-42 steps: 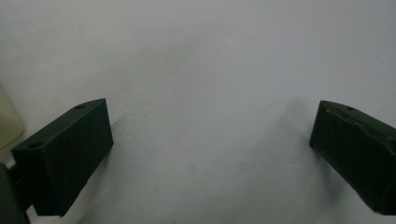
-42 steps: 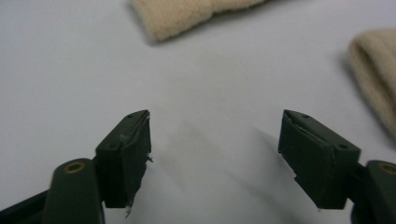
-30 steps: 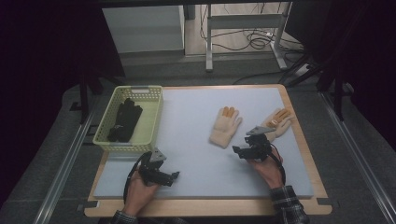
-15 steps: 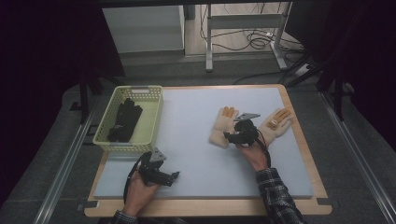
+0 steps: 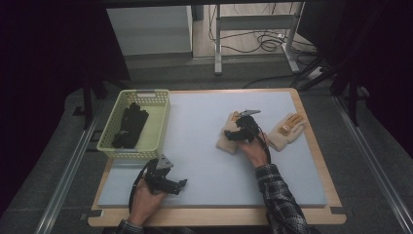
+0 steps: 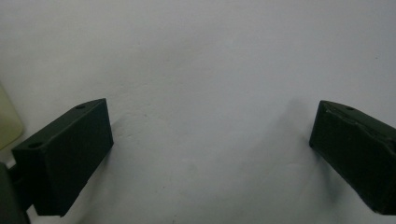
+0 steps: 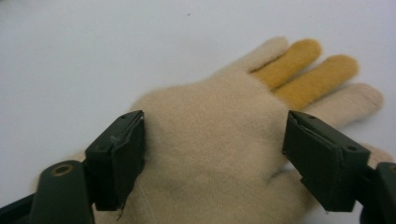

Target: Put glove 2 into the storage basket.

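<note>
- the landmark here is the yellow basket, which stands at the far left corner of the pale blue mat.
- well to the right of the basket, near the middle of the mat, lies a beige glove, flat, with its fingers pointing away from the person.
- the right gripper sits over that glove; in the right gripper view its jaws stand spread to either side of the glove's palm, having just been opening, with the knit between them and no pinch to be seen.
- two of the glove's fingers are orange-yellow, the others beige.
- a second beige glove lies farther right of the basket, just beyond the right hand, apart from the first one.
- inside the basket lies a dark pair of gloves, stretched along its length.
- the left gripper rests on the mat just in front of the basket, held in the left hand; in the left gripper view its jaws are wide apart over bare mat, with nothing between them.
- a corner of the basket shows at the left edge of that view.
</note>
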